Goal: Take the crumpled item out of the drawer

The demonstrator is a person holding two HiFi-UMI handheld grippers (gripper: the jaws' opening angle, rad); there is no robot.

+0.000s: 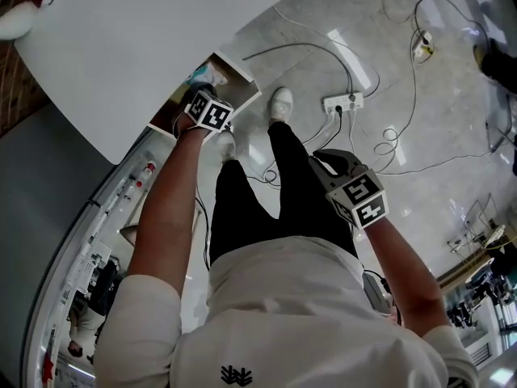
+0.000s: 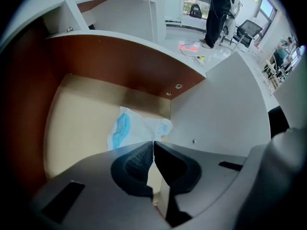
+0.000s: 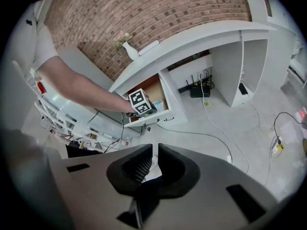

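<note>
- The left claw (image 2: 153, 145) is pointing straight down into the open drawer (image 2: 76, 128), and its 2 jaws are pressing together at the tips.
- Those tips are meeting right on the near edge of the crumpled item (image 2: 132, 127) and seem to be pinching a thin fold of it.
- The crumpled item, white with blue patches, is lying on the drawer's tan bottom. It is sitting in the corner where the brown wall (image 2: 120, 66) is meeting a white side wall (image 2: 220, 109).
- The drawer is standing pulled out from under the white desk (image 1: 145, 47), and the person's left forearm (image 1: 166, 200) is reaching down to it.
- The right claw (image 3: 154, 155) is hanging well apart from the drawer, over the pale floor (image 1: 404, 176). Its jaws are sitting nearly together, leaving only a slit, and they are holding nothing.
- A power strip (image 1: 343, 101) and loose cables are lying on the floor near the person's white shoe (image 1: 280, 103).
</note>
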